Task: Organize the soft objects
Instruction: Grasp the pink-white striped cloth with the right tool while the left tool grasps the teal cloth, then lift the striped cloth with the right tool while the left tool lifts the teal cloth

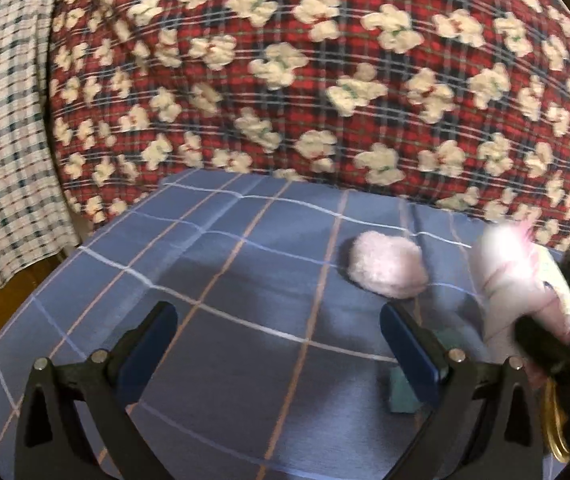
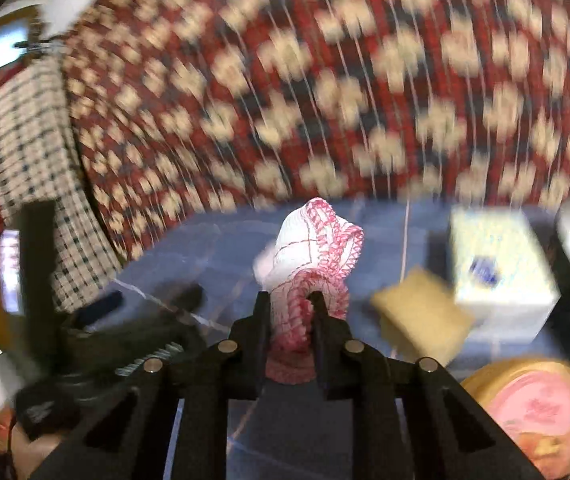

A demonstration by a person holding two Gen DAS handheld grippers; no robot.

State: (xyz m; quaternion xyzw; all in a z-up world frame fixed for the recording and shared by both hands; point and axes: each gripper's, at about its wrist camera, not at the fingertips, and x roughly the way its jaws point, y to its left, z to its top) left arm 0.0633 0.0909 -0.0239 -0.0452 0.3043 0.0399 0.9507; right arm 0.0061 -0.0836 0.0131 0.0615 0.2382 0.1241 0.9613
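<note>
— Which step is in hand?

— A pick-up, it would be judged. The right gripper [image 2: 288, 308] is clamped on a white cloth with red stitched edging [image 2: 313, 248]; the fabric is bunched between the closed fingers and stands up above them, clear of the blue checked sheet [image 2: 221, 248]. In the left wrist view the same cloth [image 1: 509, 276] is seen at the right edge, blurred and washed out by glare.

— And the other tongs?

— The left gripper [image 1: 281, 344] is held spread wide over the blue checked sheet [image 1: 245, 280], with nothing between its blue pads [image 1: 409, 348]. A fluffy pink ball [image 1: 387, 265] lies on the sheet just beyond the right-hand pad, untouched, and a small teal block [image 1: 405, 396] is partly hidden behind that pad.

— What else is laid out?

— A yellow sponge [image 2: 421, 312] and a white box [image 2: 501, 260] are seen to the right of the cloth, with a round pink-and-yellow thing [image 2: 533, 404] nearer the camera — too blurred to be named. A red patterned quilt [image 1: 325, 80] is heaped behind everything.

— What is called for next?

— The cloth is to be carried to wherever the soft things are being gathered; that place cannot be made out here. The grip should be kept firm, since limp fabric can slip. The pink ball could then be taken by the free left gripper.
</note>
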